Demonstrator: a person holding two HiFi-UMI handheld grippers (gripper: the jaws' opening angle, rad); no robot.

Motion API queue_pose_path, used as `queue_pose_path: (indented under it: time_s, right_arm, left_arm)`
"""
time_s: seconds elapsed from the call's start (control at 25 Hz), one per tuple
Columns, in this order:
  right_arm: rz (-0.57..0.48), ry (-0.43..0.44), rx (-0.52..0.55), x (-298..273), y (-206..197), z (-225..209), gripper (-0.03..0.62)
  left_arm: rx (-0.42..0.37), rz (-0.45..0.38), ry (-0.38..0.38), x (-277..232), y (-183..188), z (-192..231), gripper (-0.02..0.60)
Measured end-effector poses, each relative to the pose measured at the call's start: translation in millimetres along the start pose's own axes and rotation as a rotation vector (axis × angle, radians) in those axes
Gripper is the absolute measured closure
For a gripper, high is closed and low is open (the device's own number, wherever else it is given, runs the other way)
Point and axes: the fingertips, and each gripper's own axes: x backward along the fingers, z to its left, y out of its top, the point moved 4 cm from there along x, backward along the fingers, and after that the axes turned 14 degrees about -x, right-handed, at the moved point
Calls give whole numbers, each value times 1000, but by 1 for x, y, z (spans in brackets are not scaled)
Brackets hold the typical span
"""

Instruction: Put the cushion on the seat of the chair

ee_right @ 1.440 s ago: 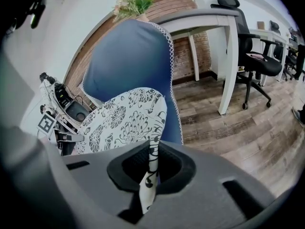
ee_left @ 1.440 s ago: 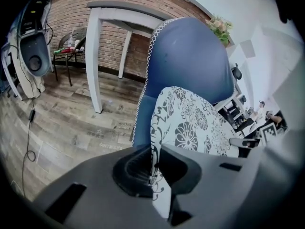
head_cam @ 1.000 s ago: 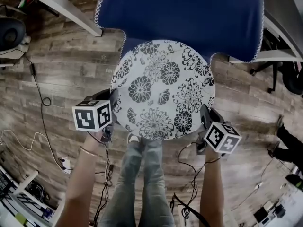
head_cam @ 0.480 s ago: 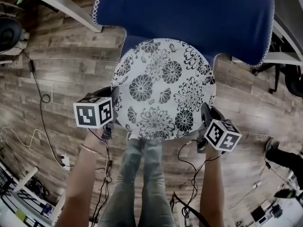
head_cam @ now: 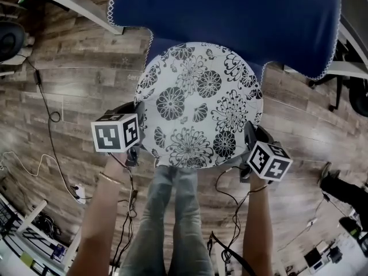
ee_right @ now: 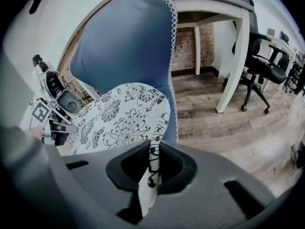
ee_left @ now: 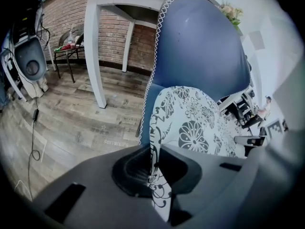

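Note:
A round white cushion (head_cam: pixel 198 105) with black flower print hangs flat between my two grippers, just in front of a blue chair (head_cam: pixel 230 16) whose cover has a white scalloped trim. My left gripper (head_cam: pixel 140 132) is shut on the cushion's left edge (ee_left: pixel 153 161). On the opposite rim, my right gripper (head_cam: pixel 247 145) is shut on the cushion's right edge (ee_right: pixel 151 168). Both gripper views look across the cushion (ee_left: pixel 195 128) (ee_right: pixel 119 120) to the chair's back (ee_left: pixel 200 51) (ee_right: pixel 128 42). The seat is hidden below the cushion.
Wooden plank floor (head_cam: pixel 75 85) lies all round. White desk legs (ee_left: pixel 93 56) (ee_right: pixel 233 66) flank the chair. A black office chair (ee_right: pixel 259 63) stands to the right, cables (head_cam: pixel 52 119) trail on the left floor, and the person's legs (head_cam: pixel 172 211) show below the cushion.
Both grippers have carried the cushion forward toward the chair; its blue back fills more of both gripper views and the cushion overlaps the chair more in the head view.

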Motion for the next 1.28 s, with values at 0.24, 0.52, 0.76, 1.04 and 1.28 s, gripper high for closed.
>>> queue_pose_path:
  time_s: [0.24,0.52,0.76,1.04,1.28]
  right_arm:
    - [11,-32,12,-3,-2,-3,548]
    - [19,-79,19,-6,-2,-9,510]
    - [23,-91,12,-5,-2,-15,458]
    - [17,-97,-15,0,-2,-21,372]
    - [-32,-104,-49,19,-5,-22,349]
  left_arm:
    - [-11,22,20,-1,-1,1,560]
    - [-2,17,18,-2,0,7,496]
    - [1,6,31,0,-1,13,440]
    - [23,-33,26,7,0,16,373]
    - [88,-104,51,34,0,21,356]
